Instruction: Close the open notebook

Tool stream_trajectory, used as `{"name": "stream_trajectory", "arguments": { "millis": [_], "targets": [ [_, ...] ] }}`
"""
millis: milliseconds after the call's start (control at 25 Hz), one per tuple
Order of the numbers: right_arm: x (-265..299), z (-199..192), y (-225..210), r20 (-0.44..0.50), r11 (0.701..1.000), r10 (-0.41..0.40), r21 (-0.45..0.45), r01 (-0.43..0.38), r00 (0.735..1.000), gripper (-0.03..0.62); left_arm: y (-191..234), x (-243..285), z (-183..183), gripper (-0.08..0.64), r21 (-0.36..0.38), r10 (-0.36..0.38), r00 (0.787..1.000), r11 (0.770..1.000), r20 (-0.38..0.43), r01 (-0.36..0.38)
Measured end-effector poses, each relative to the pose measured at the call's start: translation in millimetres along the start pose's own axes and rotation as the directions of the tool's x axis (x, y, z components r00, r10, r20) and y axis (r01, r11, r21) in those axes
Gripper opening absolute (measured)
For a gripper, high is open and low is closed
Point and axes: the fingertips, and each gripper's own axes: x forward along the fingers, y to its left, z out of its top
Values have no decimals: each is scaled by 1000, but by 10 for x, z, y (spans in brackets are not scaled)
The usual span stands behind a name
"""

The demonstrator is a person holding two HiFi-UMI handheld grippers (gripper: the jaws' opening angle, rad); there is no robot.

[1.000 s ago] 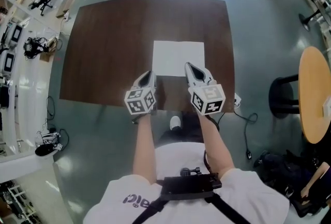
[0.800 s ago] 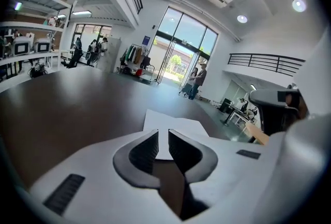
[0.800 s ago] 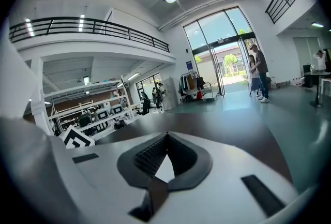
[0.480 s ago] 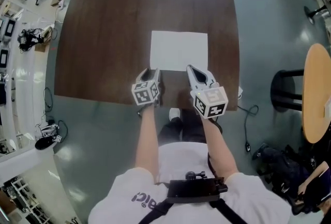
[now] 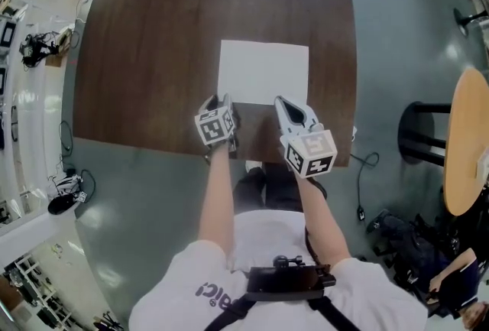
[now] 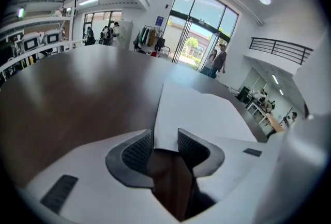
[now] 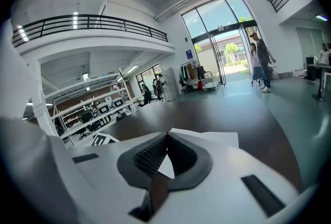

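Observation:
The notebook (image 5: 263,71) lies open and flat on the dark brown table (image 5: 145,54), showing blank white pages. My left gripper (image 5: 221,102) is at its near left corner, pointing down, jaws open. In the left gripper view the page corner (image 6: 201,112) shows just beyond and between the left gripper's (image 6: 165,132) pads, which do not press on it. My right gripper (image 5: 281,102) hovers at the notebook's near edge, right of the middle. The right gripper (image 7: 167,135) has its tips together and nothing in them, with the white page (image 7: 227,139) beyond.
The table's near edge is just under both hands. A round wooden table (image 5: 466,138) and a black stool (image 5: 424,138) stand on the floor to the right. Cables and equipment (image 5: 38,54) lie along the left wall. People stand far off by glass doors (image 6: 217,60).
Both grippers have sunk toward the notebook's near edge, the left one farther. The left jaws have gone from together to apart.

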Motion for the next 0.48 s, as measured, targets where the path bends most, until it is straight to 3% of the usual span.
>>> {"name": "stream_trajectory", "arguments": {
  "millis": [200, 480],
  "targets": [
    [41, 43, -9, 12, 999, 9, 41, -10, 1000, 3, 72, 0, -32, 128, 67, 105, 994, 992, 5, -105],
    [48, 96, -73, 23, 997, 4, 76, -5, 1000, 3, 110, -90, 59, 61, -85, 63, 997, 995, 37, -60]
  ]
}}
